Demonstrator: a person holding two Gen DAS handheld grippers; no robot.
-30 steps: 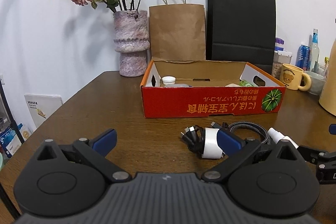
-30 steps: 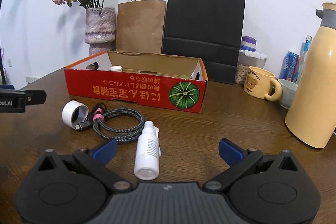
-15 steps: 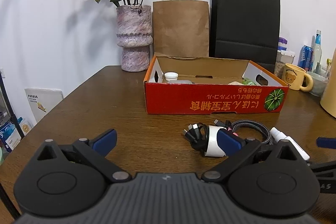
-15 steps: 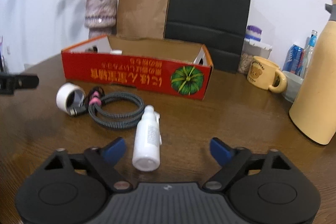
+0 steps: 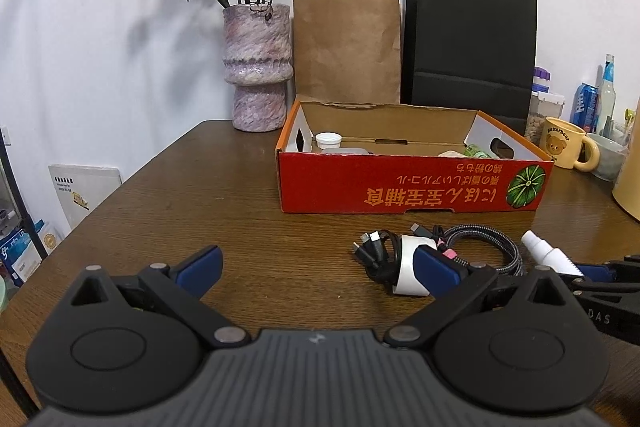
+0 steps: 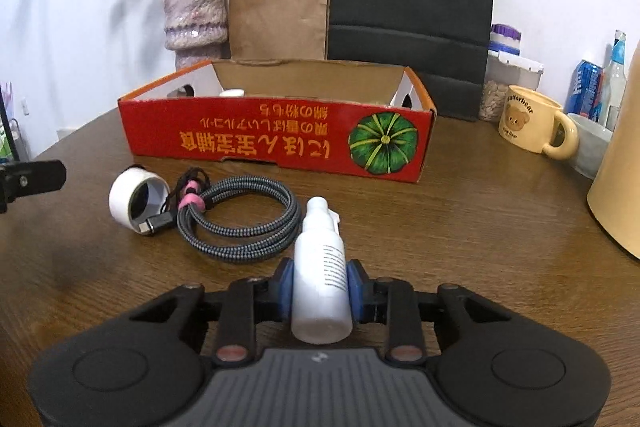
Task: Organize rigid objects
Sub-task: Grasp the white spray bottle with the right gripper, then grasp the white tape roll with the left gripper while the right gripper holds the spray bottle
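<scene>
White spray bottle (image 6: pixel 320 267) is sitting pinched between your right gripper's (image 6: pixel 320 291) blue pads; your left gripper (image 5: pixel 316 263) is hanging wide open, holding nothing.

yellow ceramic bear mug (image 6: pixel 528 123): "Butterbear" | red cardboard pumpkin box (image 6: pixel 276 139): orange Japanese print, upside down | black right gripper arm (image 5: pixel 604 311): "DAS"

I see the small white plastic spray bottle (image 6: pixel 320 275) lying flat on the wood, nozzle pointing away from me, its body pinched between my right gripper's (image 6: pixel 320 289) blue pads.
</scene>
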